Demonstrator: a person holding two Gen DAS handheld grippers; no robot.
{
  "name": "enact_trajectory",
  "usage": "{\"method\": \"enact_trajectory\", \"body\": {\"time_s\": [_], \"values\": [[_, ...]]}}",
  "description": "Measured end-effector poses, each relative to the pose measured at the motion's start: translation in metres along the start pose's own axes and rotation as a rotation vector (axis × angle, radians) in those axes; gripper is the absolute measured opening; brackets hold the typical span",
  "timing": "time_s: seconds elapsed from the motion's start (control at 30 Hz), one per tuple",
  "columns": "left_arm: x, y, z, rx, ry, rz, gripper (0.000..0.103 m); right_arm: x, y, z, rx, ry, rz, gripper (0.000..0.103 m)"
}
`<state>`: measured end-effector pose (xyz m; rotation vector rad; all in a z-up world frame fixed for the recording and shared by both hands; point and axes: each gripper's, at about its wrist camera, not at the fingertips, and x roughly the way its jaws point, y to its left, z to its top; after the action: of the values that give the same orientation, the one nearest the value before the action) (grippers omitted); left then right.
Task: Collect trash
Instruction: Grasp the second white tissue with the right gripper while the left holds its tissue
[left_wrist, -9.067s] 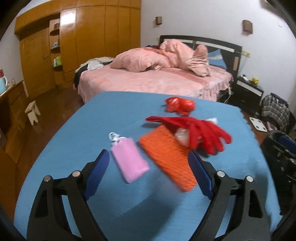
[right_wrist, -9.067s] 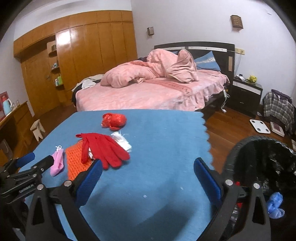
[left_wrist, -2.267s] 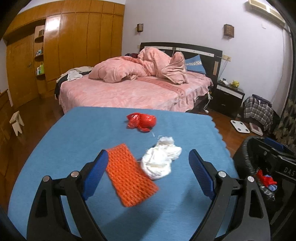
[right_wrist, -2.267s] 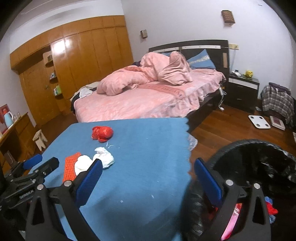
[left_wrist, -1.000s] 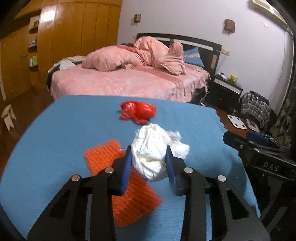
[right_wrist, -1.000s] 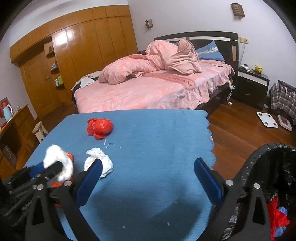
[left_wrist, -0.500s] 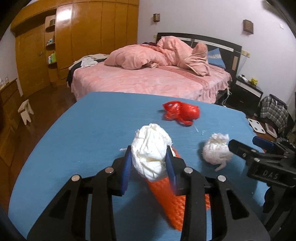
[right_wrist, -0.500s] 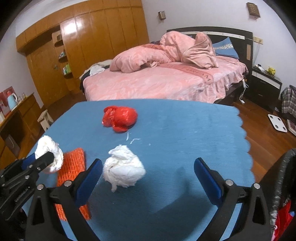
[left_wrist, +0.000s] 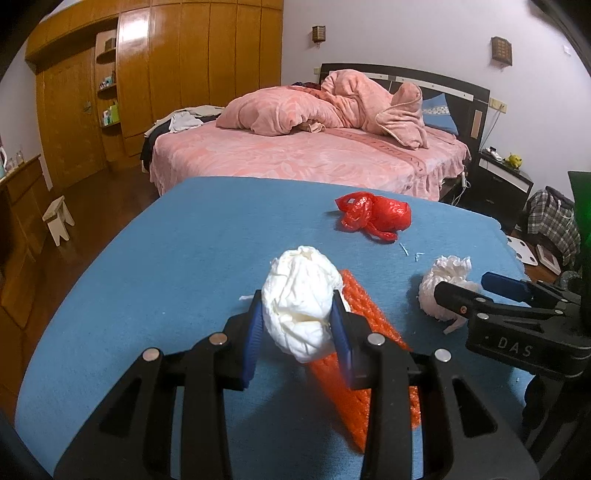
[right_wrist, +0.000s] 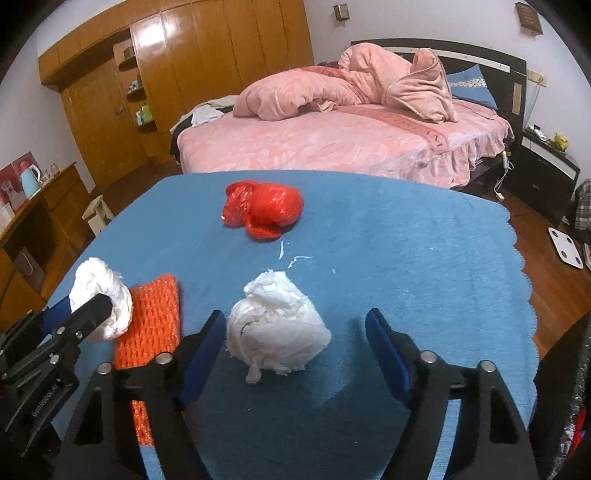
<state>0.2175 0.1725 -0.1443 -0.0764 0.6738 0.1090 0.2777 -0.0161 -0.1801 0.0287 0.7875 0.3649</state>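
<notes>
My left gripper (left_wrist: 299, 325) is shut on a white paper wad (left_wrist: 301, 302) and holds it above the blue table (left_wrist: 147, 266); it also shows at the left of the right wrist view (right_wrist: 99, 299). My right gripper (right_wrist: 295, 336) is open, its jaws either side of a second white paper wad (right_wrist: 275, 321) lying on the table; that wad also shows in the left wrist view (left_wrist: 443, 280). A crumpled red plastic bag (right_wrist: 264, 212) lies farther back. An orange mesh pad (right_wrist: 153, 321) lies flat beside the left gripper.
The black trash bin's rim (right_wrist: 565, 387) is at the table's right edge. A pink bed (left_wrist: 314, 155) stands behind the table, with wooden wardrobes (left_wrist: 166, 81) at the back left and a nightstand (left_wrist: 502, 181) at the right.
My right gripper has moved forward and down, so the second wad now sits between its open jaws. My left gripper still holds its wad, little moved.
</notes>
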Motion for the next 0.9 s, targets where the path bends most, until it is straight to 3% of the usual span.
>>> {"method": "enact_trajectory", "body": {"time_s": [0.17, 0.33, 0.9], "values": [[0.000, -0.001, 0.000, 0.000, 0.003, 0.001, 0.034, 0.006, 0.006, -0.002, -0.012, 0.038, 0.038, 0.052], [0.002, 0.001, -0.001, 0.005, 0.011, 0.005, 0.034, 0.002, 0.007, -0.005, -0.005, 0.031, 0.038, 0.044], [-0.031, -0.028, 0.008, 0.034, -0.047, -0.045, 0.034, -0.063, -0.021, -0.004, 0.075, -0.077, 0.029, 0.043]]}}
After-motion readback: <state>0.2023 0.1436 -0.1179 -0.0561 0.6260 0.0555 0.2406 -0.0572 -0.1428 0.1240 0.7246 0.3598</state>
